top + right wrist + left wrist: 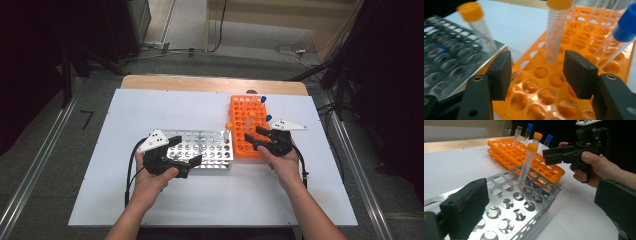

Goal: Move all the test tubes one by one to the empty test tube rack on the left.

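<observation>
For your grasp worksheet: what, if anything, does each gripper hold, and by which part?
Nothing is held. The right gripper stands open before an orange-capped tube; the left gripper stands open around the metal rack's end.

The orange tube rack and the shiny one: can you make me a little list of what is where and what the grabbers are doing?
Orange plastic tube rack: right side of the white table top, touching the silver rack.
Silver metal tube rack: middle of the table, one orange-capped clear tube standing in it.
Tubes in orange rack: an orange-capped clear tube in the orange rack, two blue-capped tubes, two uncapped.
Right gripper: open, pointing at that tube in the orange rack, not touching.
Left gripper: jaws wide open around the silver rack's near end.
</observation>
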Demonstrator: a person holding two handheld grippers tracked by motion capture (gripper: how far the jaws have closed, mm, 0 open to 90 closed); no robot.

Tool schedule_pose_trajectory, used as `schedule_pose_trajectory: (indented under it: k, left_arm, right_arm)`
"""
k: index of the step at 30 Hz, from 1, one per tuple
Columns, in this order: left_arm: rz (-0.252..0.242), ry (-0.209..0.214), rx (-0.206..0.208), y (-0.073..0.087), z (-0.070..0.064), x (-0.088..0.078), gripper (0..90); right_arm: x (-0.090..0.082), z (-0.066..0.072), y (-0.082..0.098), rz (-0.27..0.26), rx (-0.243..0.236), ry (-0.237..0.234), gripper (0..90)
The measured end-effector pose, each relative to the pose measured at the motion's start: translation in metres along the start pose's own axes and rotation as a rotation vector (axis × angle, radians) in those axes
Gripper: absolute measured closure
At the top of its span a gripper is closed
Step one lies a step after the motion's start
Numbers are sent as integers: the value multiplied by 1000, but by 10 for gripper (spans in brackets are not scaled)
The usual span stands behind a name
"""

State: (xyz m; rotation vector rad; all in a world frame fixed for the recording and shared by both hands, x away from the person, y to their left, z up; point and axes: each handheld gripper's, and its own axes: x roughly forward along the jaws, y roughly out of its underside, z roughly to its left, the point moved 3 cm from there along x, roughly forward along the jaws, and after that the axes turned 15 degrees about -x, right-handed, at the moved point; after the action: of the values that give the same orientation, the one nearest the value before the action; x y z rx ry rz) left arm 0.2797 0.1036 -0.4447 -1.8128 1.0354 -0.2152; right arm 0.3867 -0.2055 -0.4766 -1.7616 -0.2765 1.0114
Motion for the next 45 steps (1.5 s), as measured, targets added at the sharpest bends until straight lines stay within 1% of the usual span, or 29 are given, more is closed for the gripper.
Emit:
schedule_pose_trajectory:
  k: [3,4,5,8,11,14,16,18,21,22,24,25,26,27,31,32,33,34,35,39,40,44,45]
  left_arm:
    - [-1,3,-3,0,0,0,0]
    - [-3,6,-5,0,0,-1,0]
    - [-3,6,-5,0,0,-1,0]
    - [-1,6,-7,0,0,-1,0]
    - [1,7,-7,1,0,-1,0]
    - [3,3,-10,1,1,-1,0]
    - [2,8,-11,2,1,-1,0]
    - [5,7,-11,2,2,-1,0]
    - [6,8,-13,3,2,0,0]
    - [7,8,-14,3,2,0,0]
    - [12,6,-12,3,1,1,0]
    - [11,5,-11,3,1,1,0]
    - [10,6,-14,3,0,1,0]
    - [9,6,-14,3,0,1,0]
    - [12,3,-9,4,0,2,0]
    - [14,3,-9,4,0,2,0]
    - [15,4,-10,5,0,2,0]
    - [15,4,-12,5,0,3,0]
    - [16,5,-12,5,0,3,0]
    - [21,8,-10,6,0,4,0]
    - [22,8,-9,6,0,5,0]
    - [25,7,-4,6,-1,6,0]
    - [26,9,-3,7,-2,7,0]
  right_arm:
    - [6,-3,-2,8,24,36,470]
    - [8,-4,-3,8,25,49,490]
    - [11,-5,-3,14,29,56,505]
    - [18,-5,-6,29,25,56,545]
    - [25,-6,-7,56,41,66,575]
    - [32,-5,-8,99,53,86,595]
    - [35,-5,-9,134,59,119,626]
    - [35,-6,-10,132,73,126,640]
    - [36,-6,-12,139,65,136,653]
    - [37,-5,-12,142,56,139,657]
    - [38,-3,-13,148,43,146,701]
    - [38,-2,-14,141,43,149,724]
    - [38,-2,-14,141,43,149,724]
    - [39,1,-15,141,30,167,726]
    - [38,3,-15,130,20,171,729]
    - [35,2,-15,106,19,175,730]
    - [33,2,-16,94,16,174,731]
    - [33,2,-16,94,16,174,731]
    - [30,1,-17,74,7,174,731]
    - [21,3,-21,35,-3,175,731]
    - [21,3,-21,35,-3,175,731]
    - [8,4,-25,-4,-7,158,732]
    - [1,7,-26,-17,-13,148,732]
